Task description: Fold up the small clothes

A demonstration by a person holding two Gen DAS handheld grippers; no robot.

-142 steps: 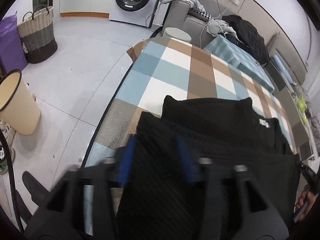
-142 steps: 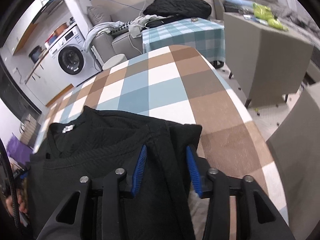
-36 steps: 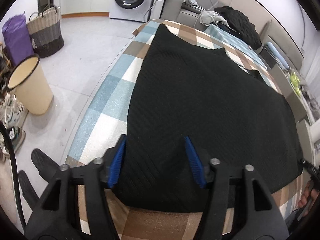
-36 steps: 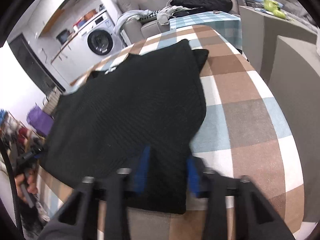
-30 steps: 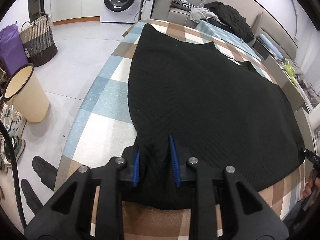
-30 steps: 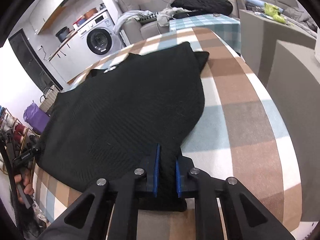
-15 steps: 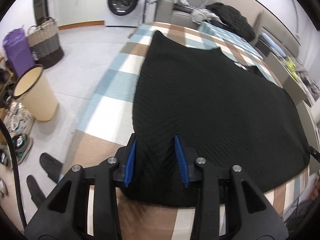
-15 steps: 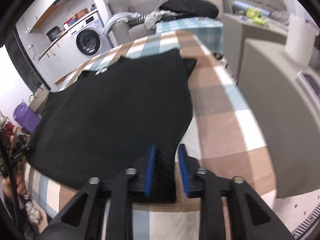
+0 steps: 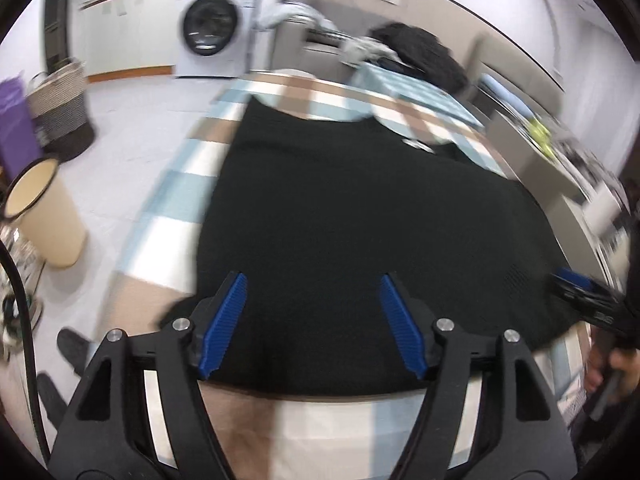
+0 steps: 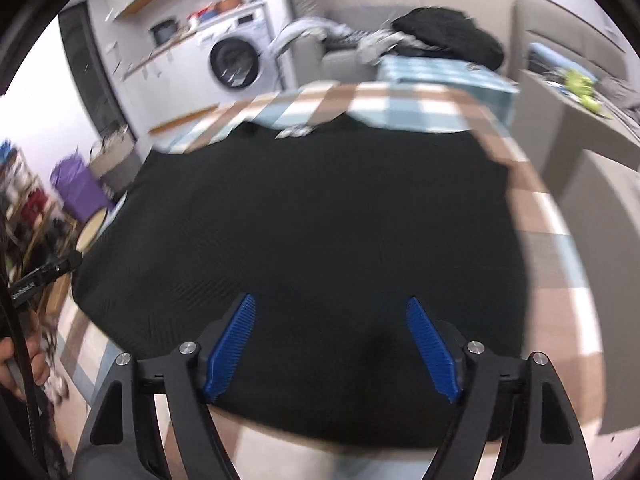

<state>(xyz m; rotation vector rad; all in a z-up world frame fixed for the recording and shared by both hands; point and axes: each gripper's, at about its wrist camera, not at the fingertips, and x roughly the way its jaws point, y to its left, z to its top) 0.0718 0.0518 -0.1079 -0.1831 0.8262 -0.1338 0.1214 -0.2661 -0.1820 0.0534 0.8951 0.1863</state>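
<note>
Both jaws opening, left gripper [image 9: 310, 320] and right gripper [image 10: 331, 346] hover over black garment [image 9: 360, 216]; bin [image 9: 44, 216] well aside.

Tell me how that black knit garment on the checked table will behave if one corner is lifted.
The black knit garment will probably droop and trail, since it lies limp and flat over the checked table. Its ribbed knit looks thick, so it is likely heavyish for cloth and may stretch. The textured weave should grip the tool's ridged blue pads rather than slip.
</note>
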